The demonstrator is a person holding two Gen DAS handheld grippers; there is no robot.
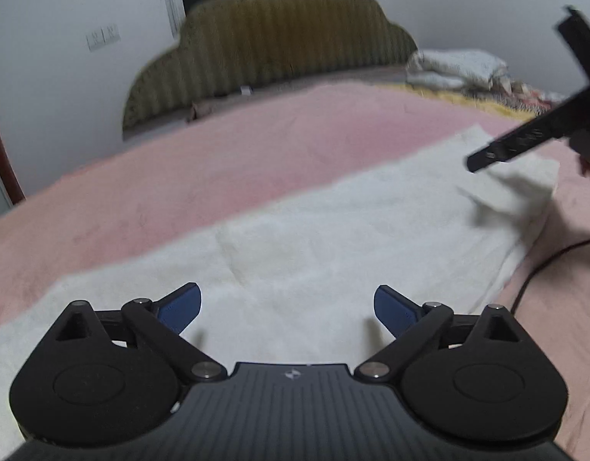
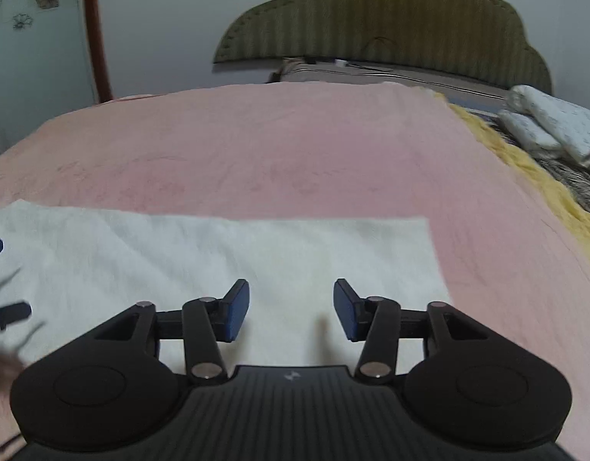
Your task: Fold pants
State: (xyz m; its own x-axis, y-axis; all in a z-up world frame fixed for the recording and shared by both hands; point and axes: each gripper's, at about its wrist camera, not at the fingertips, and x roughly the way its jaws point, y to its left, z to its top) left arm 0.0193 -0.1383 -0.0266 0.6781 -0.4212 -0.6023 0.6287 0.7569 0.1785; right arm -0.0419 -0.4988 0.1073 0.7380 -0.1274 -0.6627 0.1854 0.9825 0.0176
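White pants (image 1: 333, 238) lie flat as a long strip across the pink blanket (image 1: 256, 153). My left gripper (image 1: 287, 303) hovers over one end of the strip, its blue-padded jaws wide open with only cloth below them. In the right wrist view the pants (image 2: 218, 253) run leftward from a square end near my right gripper (image 2: 291, 299), which is open with nothing between its pads. The right gripper (image 1: 525, 138) also shows as a dark bar above the far end in the left wrist view. The left gripper's fingertips (image 2: 10, 311) poke in at the left edge of the right wrist view.
A padded olive headboard (image 2: 383, 19) stands at the far end of the bed. Folded white bedding (image 2: 556, 130) and a yellow blanket edge (image 2: 544, 184) lie on the right. A black cable (image 1: 544, 265) runs over the blanket beside the pants. A wooden post (image 2: 97, 30) stands at the left.
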